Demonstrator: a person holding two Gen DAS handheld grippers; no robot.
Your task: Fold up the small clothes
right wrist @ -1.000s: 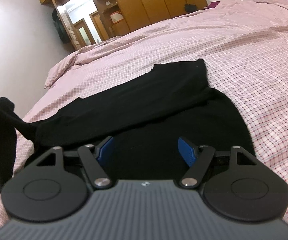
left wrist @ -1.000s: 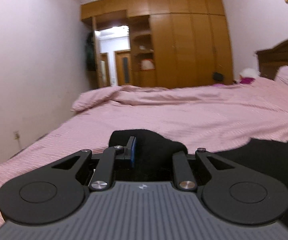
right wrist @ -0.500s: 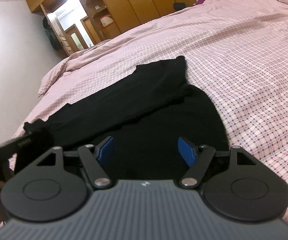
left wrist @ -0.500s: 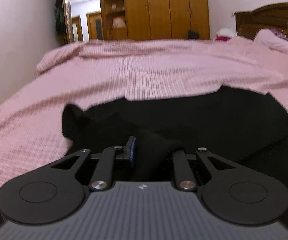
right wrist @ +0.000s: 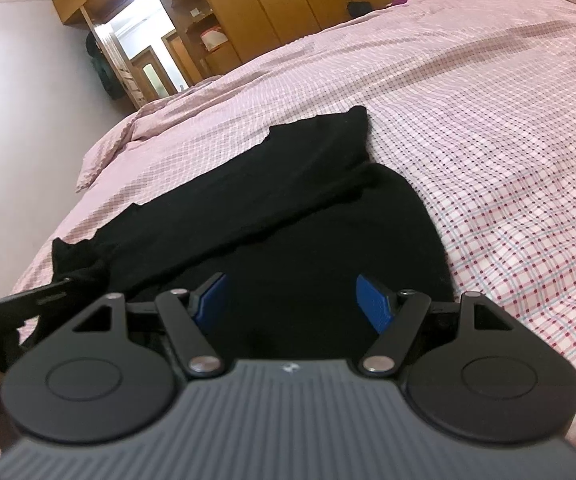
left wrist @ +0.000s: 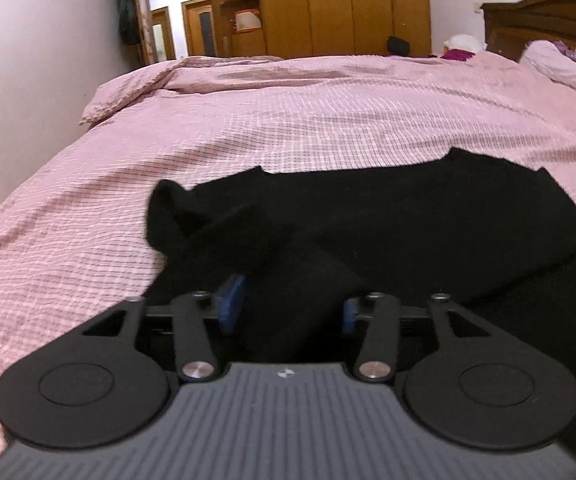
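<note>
A black garment (left wrist: 407, 216) lies spread on the pink checked bed cover (left wrist: 288, 120), with one long edge folded over along its length (right wrist: 288, 184). My left gripper (left wrist: 289, 306) sits low at the garment's left end. Its jaws are opening, and a thick fold of black cloth still lies between the blue pads without being pinched. My right gripper (right wrist: 291, 300) hovers open over the garment's near right part, with only flat cloth beneath it. In the right wrist view the left gripper (right wrist: 28, 300) shows blurred at the left edge.
The bed cover (right wrist: 487, 120) stretches far beyond the garment. A wooden wardrobe (left wrist: 347, 4) and a doorway stand behind the bed. A dark headboard (left wrist: 547, 20) and a pillow (left wrist: 559, 64) are at the right. The bed's left edge drops beside a white wall.
My left gripper came down with the black cloth it held, laid it on the garment, and its jaws spread apart. The right gripper stayed open and hardly moved.
</note>
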